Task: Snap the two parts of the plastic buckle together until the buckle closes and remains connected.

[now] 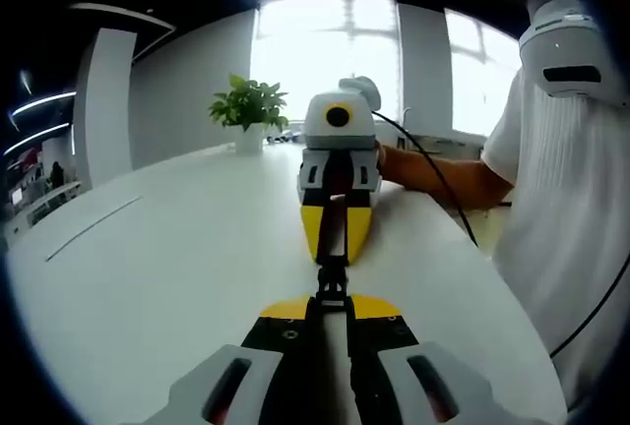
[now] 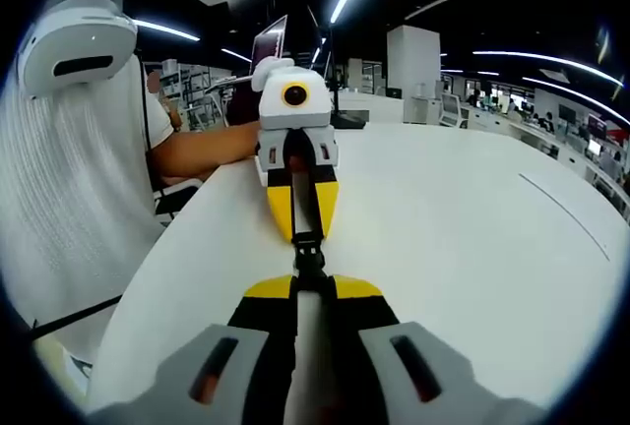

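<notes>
The black plastic buckle (image 1: 332, 282) hangs just above the white table (image 1: 167, 277), stretched between two yellow-tipped grippers that face each other. My left gripper (image 1: 330, 305) rises from the bottom of the left gripper view, shut on the buckle's near half. The right gripper (image 1: 333, 260) points back at it, shut on the far half and its dark strap (image 1: 335, 223). In the right gripper view the buckle (image 2: 308, 253) sits between my right gripper (image 2: 308, 282) and the left gripper (image 2: 303, 236). The halves meet end to end; I cannot tell whether they are latched.
A person in a white shirt (image 1: 561, 209) stands at the table's edge, forearm (image 1: 443, 174) behind the right gripper, with a black cable (image 1: 438, 184) trailing. A potted plant (image 1: 248, 110) stands at the table's far end. Office desks (image 2: 551, 120) lie beyond the table.
</notes>
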`<state>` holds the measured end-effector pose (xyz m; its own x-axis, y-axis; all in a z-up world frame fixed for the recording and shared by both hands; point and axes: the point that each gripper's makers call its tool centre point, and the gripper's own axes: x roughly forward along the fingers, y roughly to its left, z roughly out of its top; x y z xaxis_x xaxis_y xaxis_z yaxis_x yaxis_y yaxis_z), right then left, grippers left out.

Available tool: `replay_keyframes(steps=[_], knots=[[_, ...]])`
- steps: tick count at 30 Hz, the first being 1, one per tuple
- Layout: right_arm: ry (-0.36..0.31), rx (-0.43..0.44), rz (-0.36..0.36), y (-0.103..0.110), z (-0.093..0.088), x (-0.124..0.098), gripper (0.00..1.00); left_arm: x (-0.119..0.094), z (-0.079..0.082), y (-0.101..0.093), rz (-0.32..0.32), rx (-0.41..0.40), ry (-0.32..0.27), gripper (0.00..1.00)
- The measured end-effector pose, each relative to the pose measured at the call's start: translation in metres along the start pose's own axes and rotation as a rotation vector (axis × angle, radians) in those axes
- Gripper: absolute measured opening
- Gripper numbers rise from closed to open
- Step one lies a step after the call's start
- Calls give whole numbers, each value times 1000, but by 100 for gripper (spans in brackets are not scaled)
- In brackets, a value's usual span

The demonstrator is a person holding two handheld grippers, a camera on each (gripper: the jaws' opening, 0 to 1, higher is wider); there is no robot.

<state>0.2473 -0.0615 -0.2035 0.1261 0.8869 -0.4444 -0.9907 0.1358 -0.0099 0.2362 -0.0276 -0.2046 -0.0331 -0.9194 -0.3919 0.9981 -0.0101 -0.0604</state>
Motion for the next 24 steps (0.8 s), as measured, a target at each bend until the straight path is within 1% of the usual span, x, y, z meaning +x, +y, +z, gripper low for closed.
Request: replay_keyframes(steps=[6, 14, 20, 24], knots=[[-2, -7, 6, 2, 2, 4, 12, 3, 1, -4, -7, 13, -1, 10], [-4, -7, 7, 0, 2, 4, 11, 2, 1, -2, -6, 8, 4, 10], [-8, -4, 21, 1, 2, 5, 11, 3, 1, -2, -14, -4, 11, 9], [-4, -2, 14, 1, 2, 5, 11, 3, 2, -2, -8, -9, 13, 9]])
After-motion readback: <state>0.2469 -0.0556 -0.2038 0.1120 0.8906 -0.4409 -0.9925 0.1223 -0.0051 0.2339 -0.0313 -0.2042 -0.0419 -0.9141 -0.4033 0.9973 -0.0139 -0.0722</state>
